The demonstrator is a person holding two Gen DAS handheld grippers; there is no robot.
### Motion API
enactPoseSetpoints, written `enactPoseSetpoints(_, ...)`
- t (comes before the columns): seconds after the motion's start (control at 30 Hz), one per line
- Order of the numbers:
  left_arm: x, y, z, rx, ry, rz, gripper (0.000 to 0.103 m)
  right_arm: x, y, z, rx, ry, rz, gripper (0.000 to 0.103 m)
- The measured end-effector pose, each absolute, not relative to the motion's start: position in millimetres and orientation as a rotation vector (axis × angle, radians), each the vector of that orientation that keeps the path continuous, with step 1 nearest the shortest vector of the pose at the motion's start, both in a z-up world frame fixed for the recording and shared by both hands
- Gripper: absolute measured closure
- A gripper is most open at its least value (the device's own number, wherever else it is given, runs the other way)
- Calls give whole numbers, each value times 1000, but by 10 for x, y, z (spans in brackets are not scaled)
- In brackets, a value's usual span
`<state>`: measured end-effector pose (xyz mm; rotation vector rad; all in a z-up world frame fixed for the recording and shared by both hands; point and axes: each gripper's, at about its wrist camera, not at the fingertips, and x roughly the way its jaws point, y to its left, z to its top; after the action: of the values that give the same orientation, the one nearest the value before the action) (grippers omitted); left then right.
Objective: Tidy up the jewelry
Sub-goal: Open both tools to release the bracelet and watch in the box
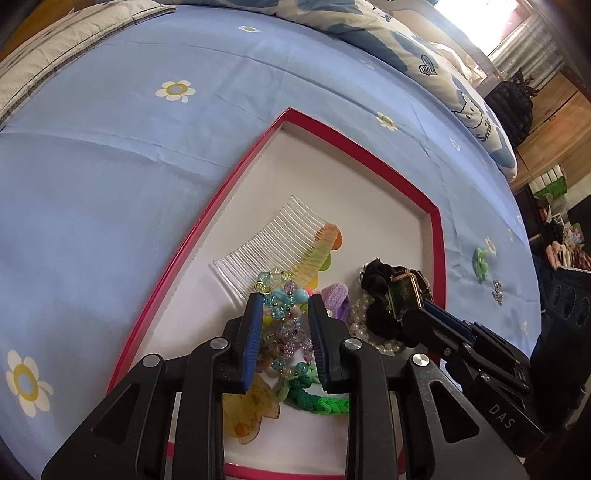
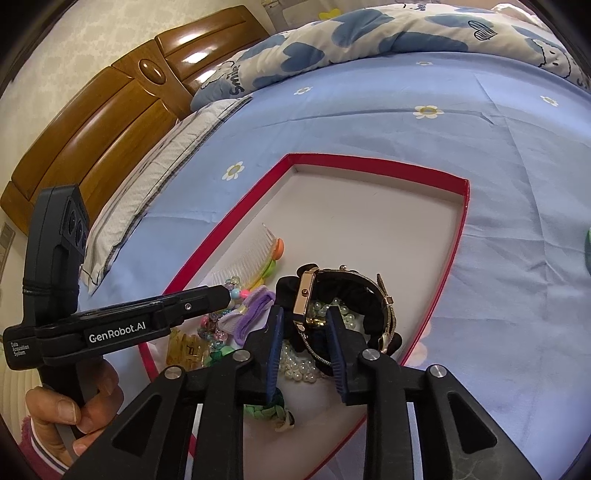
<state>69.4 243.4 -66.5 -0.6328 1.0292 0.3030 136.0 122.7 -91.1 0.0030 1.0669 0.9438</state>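
Observation:
A white tray with a red rim lies on the blue bedsheet. My left gripper stands open over a heap of coloured bead bracelets, which lie between its blue pads. My right gripper is open around a gold rectangular watch, which rests on a black scrunchie above a pearl string. The tray also holds a clear comb, a purple scrunchie, a green braided tie and an amber clip.
A green clip and a small silver piece lie on the sheet to the right of the tray. A heart-print quilt is bunched at the far side. A wooden headboard stands to the left. A hand holds the left gripper's handle.

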Motion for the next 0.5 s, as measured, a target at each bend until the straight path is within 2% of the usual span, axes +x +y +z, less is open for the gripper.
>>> enactPoseSetpoints(0.13,669,2428,-633,-636,1022,307,73,1361,1198,-892,11,1064,938,76)
enactPoseSetpoints(0.3,633,2401,-570,-630,1012,310,64,1353,1117,-831,39,1053,935,62)
enactPoseSetpoints(0.43,594,2376,-518,-626,1003,313,53,1324,1072,-775,48,1038,929,57)
enactPoseSetpoints(0.5,566,2363,-492,-624,999,318,51,1310,1030,-741,62,1030,928,51)
